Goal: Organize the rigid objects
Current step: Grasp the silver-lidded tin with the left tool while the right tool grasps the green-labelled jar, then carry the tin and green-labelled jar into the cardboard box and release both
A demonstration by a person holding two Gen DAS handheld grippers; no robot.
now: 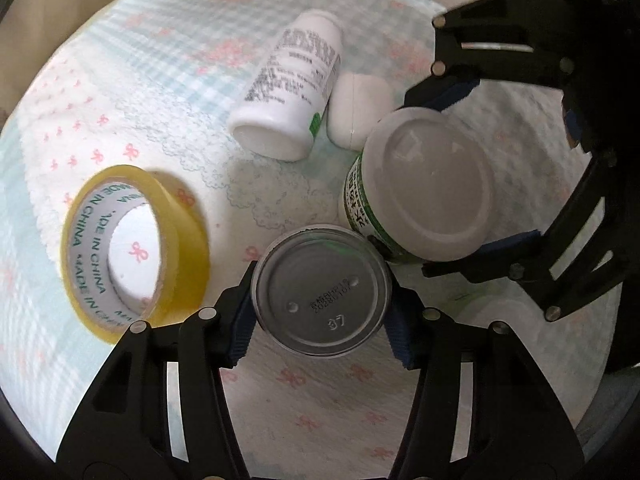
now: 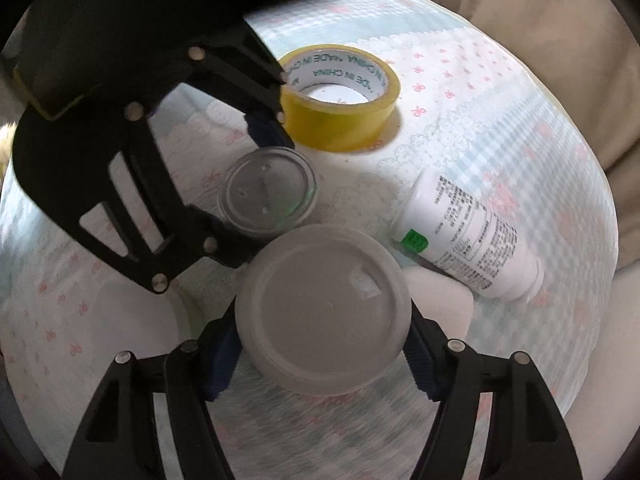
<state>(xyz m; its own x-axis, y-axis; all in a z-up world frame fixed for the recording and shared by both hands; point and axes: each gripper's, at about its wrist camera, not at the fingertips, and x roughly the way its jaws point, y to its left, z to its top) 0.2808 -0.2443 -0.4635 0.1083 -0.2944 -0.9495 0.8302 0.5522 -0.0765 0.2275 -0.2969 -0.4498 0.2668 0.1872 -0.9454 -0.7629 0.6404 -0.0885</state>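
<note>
My left gripper [image 1: 322,312] holds a can [image 1: 323,294], fingers [image 1: 240,332] pressed against its sides, and I look straight down on its grey metal end with a printed code and "37". My right gripper [image 2: 323,344] holds a jar [image 2: 324,312] the same way, its blue-padded fingers [image 2: 420,364] closed on the sides under a wide grey-white lid. In the left view the jar [image 1: 420,192] sits just ahead and to the right of the can, nearly touching it, with a green and white label showing below the lid and the right gripper [image 1: 460,176] reaching in from the right. In the right view the can [image 2: 268,194] is just ahead and left of the jar, the left gripper [image 2: 248,188] coming in from the left.

A tape roll [image 1: 136,248] of yellow tape stands to the left of my left fingers, close by, with "MADE IN CHINA" printed inside its core. Ahead of the can, a white bottle [image 1: 292,88] lies on its side, base toward me. A small white case [image 1: 358,110] lies beside the bottle, touching it, just beyond the jar. Everything rests on a cloth [image 1: 120,60] with pale blue checks and pink bows.
</note>
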